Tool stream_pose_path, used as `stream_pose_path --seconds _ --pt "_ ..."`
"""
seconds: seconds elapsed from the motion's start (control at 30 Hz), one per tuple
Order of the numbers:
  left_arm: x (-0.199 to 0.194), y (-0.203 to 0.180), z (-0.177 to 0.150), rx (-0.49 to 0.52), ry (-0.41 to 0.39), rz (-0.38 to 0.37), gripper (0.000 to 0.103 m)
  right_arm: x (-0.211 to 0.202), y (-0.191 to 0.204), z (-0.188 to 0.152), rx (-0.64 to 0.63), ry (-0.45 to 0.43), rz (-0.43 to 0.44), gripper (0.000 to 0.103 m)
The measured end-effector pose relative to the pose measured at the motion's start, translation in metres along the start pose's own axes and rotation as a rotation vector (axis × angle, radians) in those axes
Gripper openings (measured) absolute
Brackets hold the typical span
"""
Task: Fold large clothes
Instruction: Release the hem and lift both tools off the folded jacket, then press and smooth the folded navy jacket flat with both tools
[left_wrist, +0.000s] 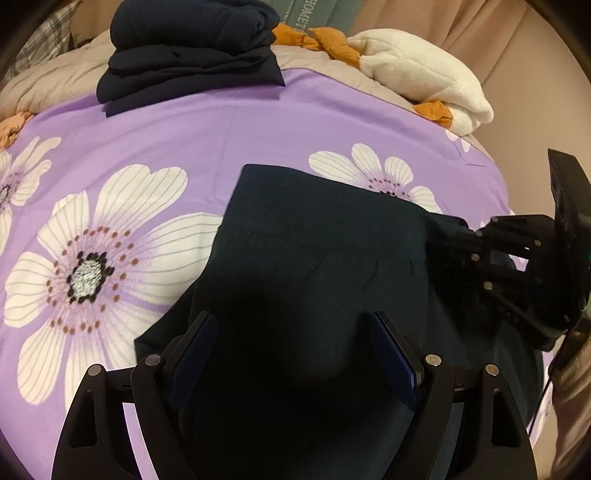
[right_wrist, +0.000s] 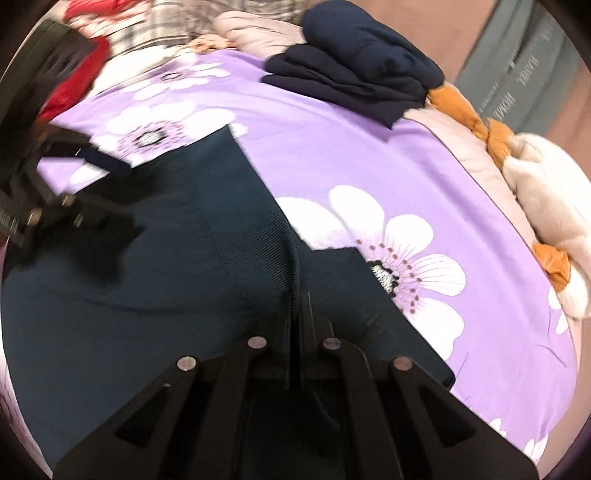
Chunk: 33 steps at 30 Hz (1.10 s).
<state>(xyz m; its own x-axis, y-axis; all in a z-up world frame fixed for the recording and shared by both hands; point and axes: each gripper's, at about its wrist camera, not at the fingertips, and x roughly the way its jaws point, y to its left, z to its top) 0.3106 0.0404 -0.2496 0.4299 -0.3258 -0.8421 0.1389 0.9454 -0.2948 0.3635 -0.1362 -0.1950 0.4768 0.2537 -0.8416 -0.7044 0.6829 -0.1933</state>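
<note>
Bedspread (left_wrist: 229, 136), purple with big white flowers, covers the bed. Counted on it: one dark garment being worked, one folded stack, one white plush blanket, one braided orange cushion.

Dark garment (left_wrist: 317, 258) lies flat in the near middle of the bedspread, ribbed hem toward the far side. Its right edge is lifted into a raised fold (right_wrist: 291, 254), seen in the right wrist view.

Left tool (left_wrist: 291, 354): fingers spread apart, hovering over the near part of the garment, nothing between them. Both blue pads (left_wrist: 395, 354) visible.

Right tool (right_wrist: 295, 317): fingers pressed together, clamped on the garment's raised right edge. From the left wrist view it sits at the garment's right side (left_wrist: 454, 236).

Folded stack (left_wrist: 188, 55) of dark navy clothes sits at the far edge, well apart from the garment. White plush blanket (left_wrist: 417, 74) lies far right, with the orange cushion (left_wrist: 325, 40) twisting beside it.
</note>
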Motion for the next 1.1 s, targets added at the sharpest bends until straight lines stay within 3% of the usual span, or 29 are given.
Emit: stream_pose_path --seconds 0.1,0.17,0.23,0.27,0.33,0.5,0.7,0.8,0.87,0.93,1.03,1.1 --pt "0.012 0.004 0.004 -0.024 0.015 0.028 0.083 0.029 0.005 0.005 -0.02 0.063 -0.05 0.003" --pt "0.016 0.005 0.004 -0.03 0.022 0.034 0.083 0.042 0.008 0.004 -0.009 0.106 -0.032 0.008" --pt "0.014 0.003 0.004 -0.017 0.018 0.041 0.083 0.041 0.007 0.004 0.012 0.094 -0.045 0.012" --pt "0.012 0.002 0.004 -0.008 0.015 0.047 0.083 0.036 0.003 0.004 0.034 0.074 -0.048 0.026" --pt "0.007 0.001 0.004 0.007 0.004 0.055 0.083 0.019 -0.014 -0.001 0.089 0.033 -0.062 0.043" --pt "-0.003 -0.004 0.002 0.034 -0.023 0.036 0.083 -0.022 -0.066 -0.029 0.236 -0.02 -0.115 0.045" --pt "0.011 -0.026 0.002 0.072 0.008 -0.015 0.083 -0.047 -0.095 -0.075 0.291 0.028 -0.126 0.05" --pt "0.02 -0.036 0.002 0.087 0.021 -0.034 0.083 -0.05 -0.098 -0.086 0.316 0.026 -0.063 0.05" --pt "0.024 -0.046 0.001 0.127 0.019 -0.034 0.083 -0.052 -0.084 -0.092 0.267 0.019 -0.002 0.048" --pt "0.029 -0.052 0.0 0.161 0.017 0.012 0.083 -0.047 -0.061 -0.098 0.184 0.043 0.047 0.047" --pt "0.04 -0.05 0.003 0.169 0.01 0.067 0.083 -0.017 -0.037 -0.107 0.077 0.135 -0.018 0.046" --pt "0.044 -0.046 0.008 0.162 -0.006 0.109 0.083 -0.003 -0.038 -0.11 0.076 0.138 -0.09 0.044"
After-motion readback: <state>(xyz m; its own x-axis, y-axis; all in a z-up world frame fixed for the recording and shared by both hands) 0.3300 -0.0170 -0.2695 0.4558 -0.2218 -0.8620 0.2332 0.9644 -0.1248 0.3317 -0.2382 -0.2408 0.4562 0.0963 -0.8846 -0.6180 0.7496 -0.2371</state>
